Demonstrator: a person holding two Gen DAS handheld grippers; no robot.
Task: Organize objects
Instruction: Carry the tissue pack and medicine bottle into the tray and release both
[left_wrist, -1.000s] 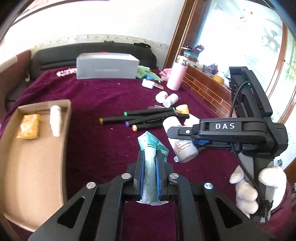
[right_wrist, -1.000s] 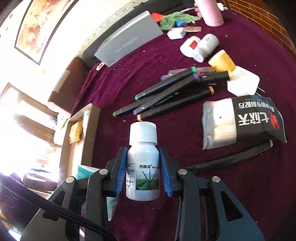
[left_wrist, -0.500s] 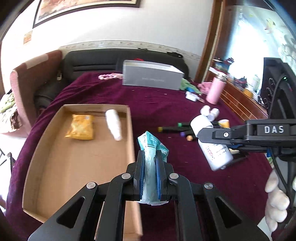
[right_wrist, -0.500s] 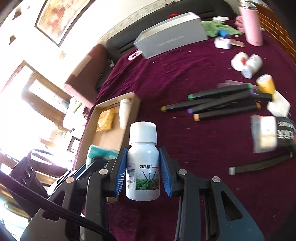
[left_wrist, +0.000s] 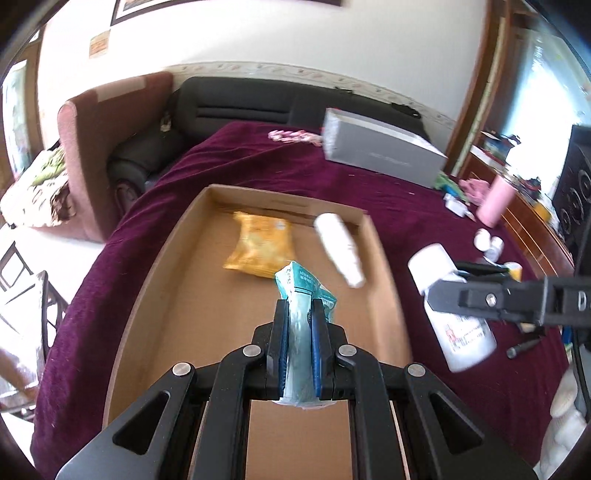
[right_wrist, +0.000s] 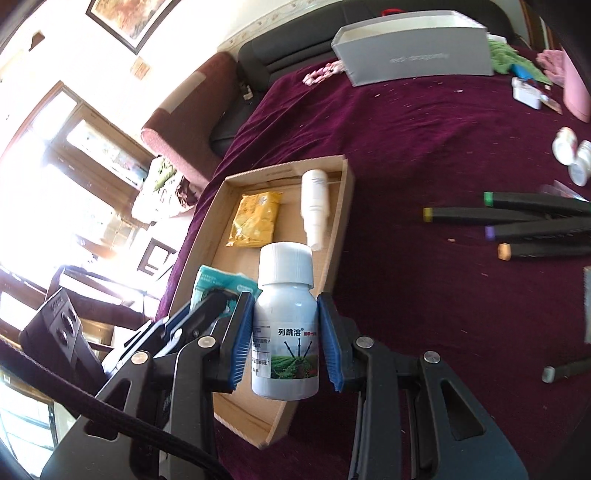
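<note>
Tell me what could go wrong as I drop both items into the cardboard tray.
The left gripper pinches the teal packet by a thin edge; it may slip out early. The white bottle in the right gripper sits near the tray wall, so it could clip it. Released upright, it might topple onto the yellow packet or lying bottle.

Both hand-held grippers (left_wrist: 299, 332) (right_wrist: 286, 339) moved over the cardboard tray (left_wrist: 162, 295).

Matt cardboard tray (left_wrist: 177, 258), velvety tablecloth (left_wrist: 258, 162)
</note>
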